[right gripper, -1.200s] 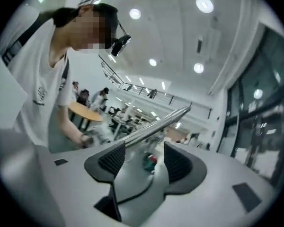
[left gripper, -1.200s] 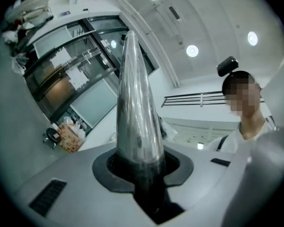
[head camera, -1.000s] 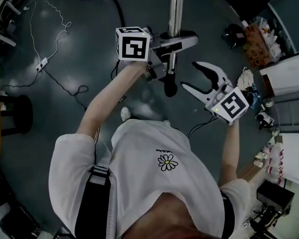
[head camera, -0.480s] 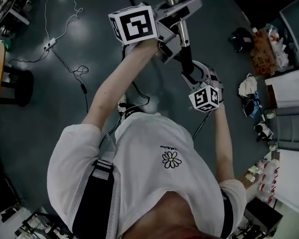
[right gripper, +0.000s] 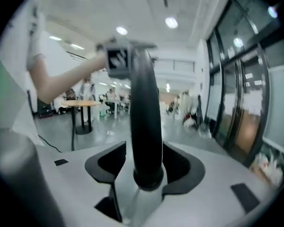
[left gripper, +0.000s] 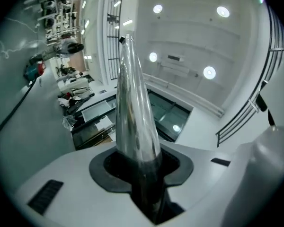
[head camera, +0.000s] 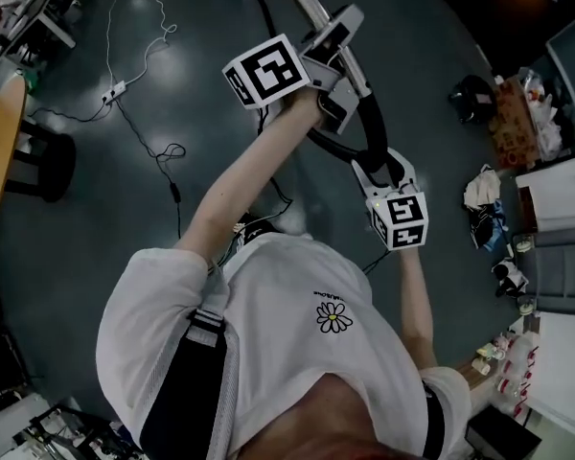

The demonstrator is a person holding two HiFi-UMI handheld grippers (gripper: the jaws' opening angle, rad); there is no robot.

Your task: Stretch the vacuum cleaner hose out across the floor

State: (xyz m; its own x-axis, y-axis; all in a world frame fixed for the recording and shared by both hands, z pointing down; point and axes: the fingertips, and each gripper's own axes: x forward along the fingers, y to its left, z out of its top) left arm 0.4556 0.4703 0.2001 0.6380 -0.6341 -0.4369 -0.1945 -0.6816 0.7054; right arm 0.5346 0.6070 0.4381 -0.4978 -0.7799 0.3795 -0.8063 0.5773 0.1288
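Power strip (head camera: 115,92) with white cable lies on floor (head camera: 86,218), far left. My left hand-held gripper (head camera: 337,34) tilts upward, jaws narrow, clamped on chrome wand tube (left gripper: 135,108). Black vacuum hose (head camera: 261,8) curves in from top edge and goes behind my left forearm. Black bent handle (right gripper: 144,112) drops between jaws of my right hand-held gripper (head camera: 376,166). Those jaws are wide, straddling handle, with a slim gap on one side and no squeeze visible.

Floor clutter
A power strip (head camera: 114,90) and cable (head camera: 165,151) are seen on the floor (head camera: 96,247); a stool (head camera: 50,168) is set beside a table (head camera: 2,142); a bag (head camera: 473,96) is seen at right.
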